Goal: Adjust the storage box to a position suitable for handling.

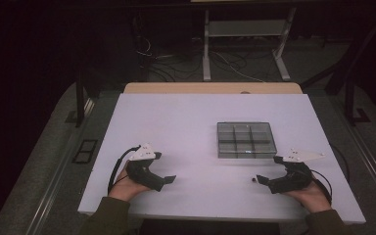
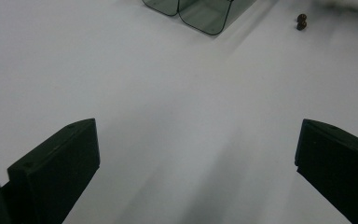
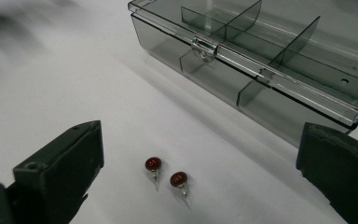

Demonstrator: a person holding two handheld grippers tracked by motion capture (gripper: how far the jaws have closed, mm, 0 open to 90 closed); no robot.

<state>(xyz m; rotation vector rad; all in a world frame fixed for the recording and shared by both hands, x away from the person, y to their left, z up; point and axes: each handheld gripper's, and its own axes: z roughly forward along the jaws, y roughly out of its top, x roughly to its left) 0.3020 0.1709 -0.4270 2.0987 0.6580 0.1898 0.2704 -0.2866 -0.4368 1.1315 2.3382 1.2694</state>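
Observation:
Two red ball stud earrings [image 3: 153, 164] [image 3: 178, 178] lie side by side on the white table, a dark speck [image 1: 252, 180] in the high view. My right gripper [image 3: 200, 158] stands open just behind them, its jaws wide on either side and touching nothing. Beyond them sits a smoky clear compartment box [image 3: 261, 60] with its lid down and a clasp [image 3: 204, 46] on the near side. My left gripper [image 1: 164, 169] rests open at the table's front left, pointing right across bare table toward the box corner [image 2: 200, 11] and the earrings [image 2: 301, 21].
The white tabletop [image 1: 186, 127] reaches wide around the box [image 1: 246, 139]; its front edge runs just below both hands. Behind the table are a wooden strip, a metal stand [image 1: 245, 44] and loose cables on the floor.

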